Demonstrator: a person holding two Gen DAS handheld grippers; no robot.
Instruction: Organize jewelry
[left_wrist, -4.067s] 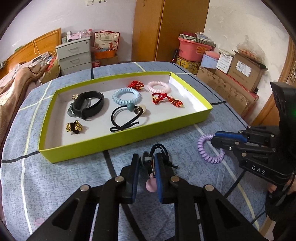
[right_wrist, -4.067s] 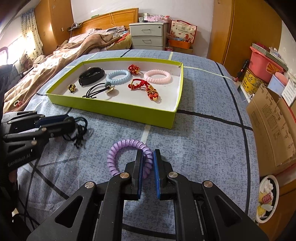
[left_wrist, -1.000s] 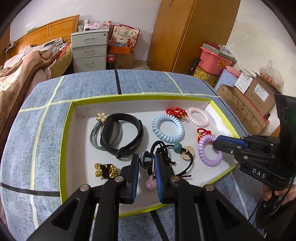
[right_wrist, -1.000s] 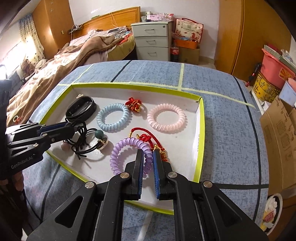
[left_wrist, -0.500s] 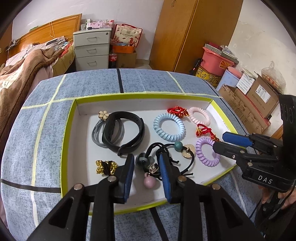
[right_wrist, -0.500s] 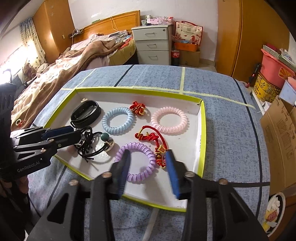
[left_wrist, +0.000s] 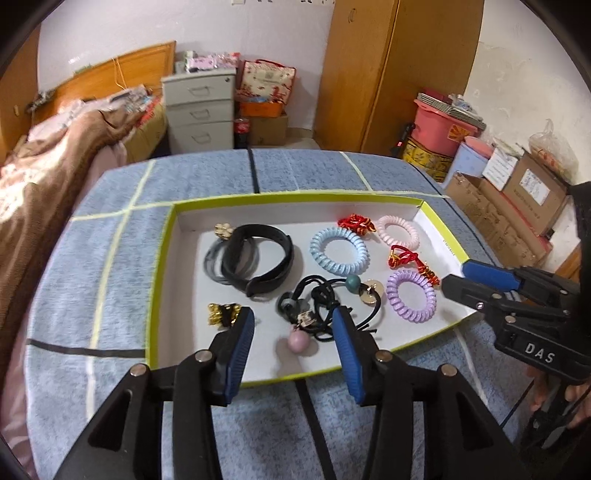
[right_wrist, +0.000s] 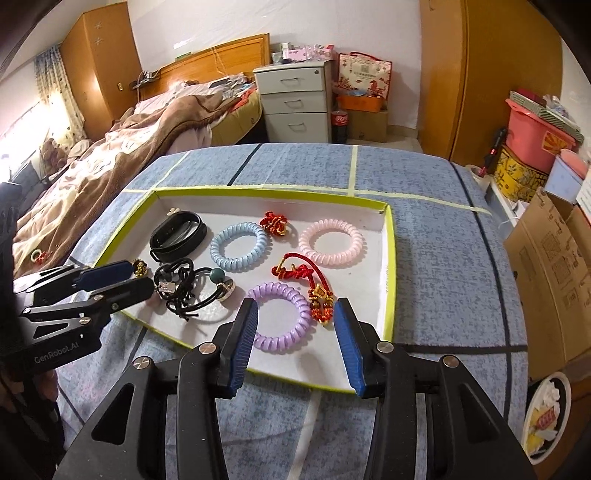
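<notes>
Both tongs empty. Left gripper (left_wrist: 293, 345): jaws opening, the black elastic hair tie with pink bead (left_wrist: 312, 317) lying loose on the floor of the shallow white tray with lime-green rim (left_wrist: 162, 258), pads not pressing it. Right gripper (right_wrist: 295, 341): jaws wide, clear of the purple plastic spiral coil bracelet (right_wrist: 282, 317), which rests beside the red knotted cord with gold charm (right_wrist: 312, 282). Judgement: release step; lift both straight off so no pad snags elastic or coil.
</notes>
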